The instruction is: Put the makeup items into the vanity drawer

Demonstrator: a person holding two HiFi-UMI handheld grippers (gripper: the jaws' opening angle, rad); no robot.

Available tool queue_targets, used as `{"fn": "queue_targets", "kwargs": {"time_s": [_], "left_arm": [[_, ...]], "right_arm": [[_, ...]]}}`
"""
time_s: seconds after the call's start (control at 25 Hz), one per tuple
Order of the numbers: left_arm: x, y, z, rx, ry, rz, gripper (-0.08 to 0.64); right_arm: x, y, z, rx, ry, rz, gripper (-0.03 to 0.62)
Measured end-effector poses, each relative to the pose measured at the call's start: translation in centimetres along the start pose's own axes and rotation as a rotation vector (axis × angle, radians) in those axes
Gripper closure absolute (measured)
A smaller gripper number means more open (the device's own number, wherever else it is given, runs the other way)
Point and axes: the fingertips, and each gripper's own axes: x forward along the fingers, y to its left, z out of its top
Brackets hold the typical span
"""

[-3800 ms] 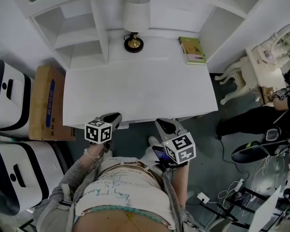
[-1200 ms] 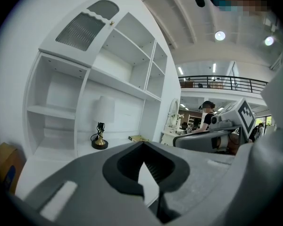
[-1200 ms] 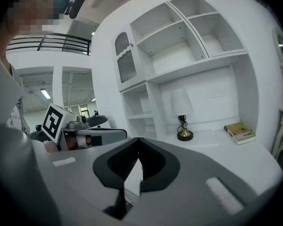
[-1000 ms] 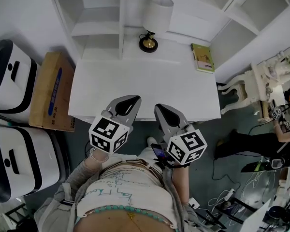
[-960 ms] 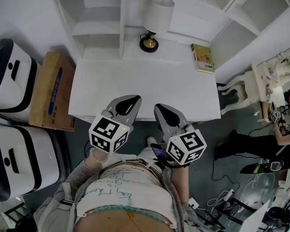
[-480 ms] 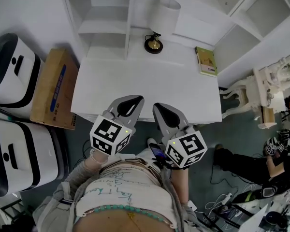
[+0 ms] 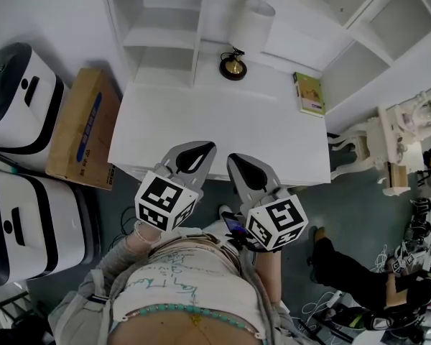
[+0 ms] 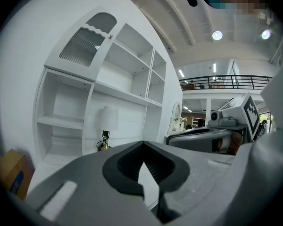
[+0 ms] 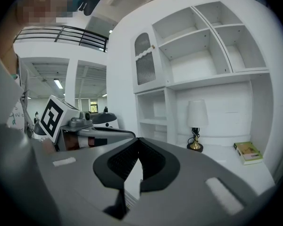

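Both tools have come up and forward since a few seconds back, and the head camera has swung so the white surface (image 7: 223, 128) now sits higher in frame; the person (image 7: 352, 279) off to the right has drifted down toward the lower corner too. Right now the left tool (image 7: 199, 149) and right tool (image 7: 237, 162) hang side by side with their tips just over the near edge of the surface. Each tool's own camera shows its jaws pressed together at the tips, with nothing between them, just white surface showing through the little gap behind the pads (image 8: 153, 171). As for the makeup items, I honestly can't find any: the surface only carries a lamp (image 7: 250, 24) at the back and a green book (image 7: 309, 94) by the right edge, and the shelves (image 7: 161, 34) look bare. A cardboard box (image 7: 79, 131) sits on the floor to the left. I can't make out the vanity drawer either, since its front would be under the near edge, below the tools. So my read is this fits two cases: the items are already shut away inside, or they're somewhere off camera. Either way, I wouldn't commit to a move until I can see the drawer front.
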Motion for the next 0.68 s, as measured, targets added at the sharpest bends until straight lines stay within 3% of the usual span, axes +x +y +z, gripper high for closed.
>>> {"fn": "queue_targets", "kwargs": {"time_s": [0.68], "left_arm": [[-0.76, 0.46, -0.62, -0.024, 0.001, 0.011, 0.56]], "right_arm": [[-0.38, 0.26, -0.62, 0.008, 0.013, -0.01, 0.565]]}}
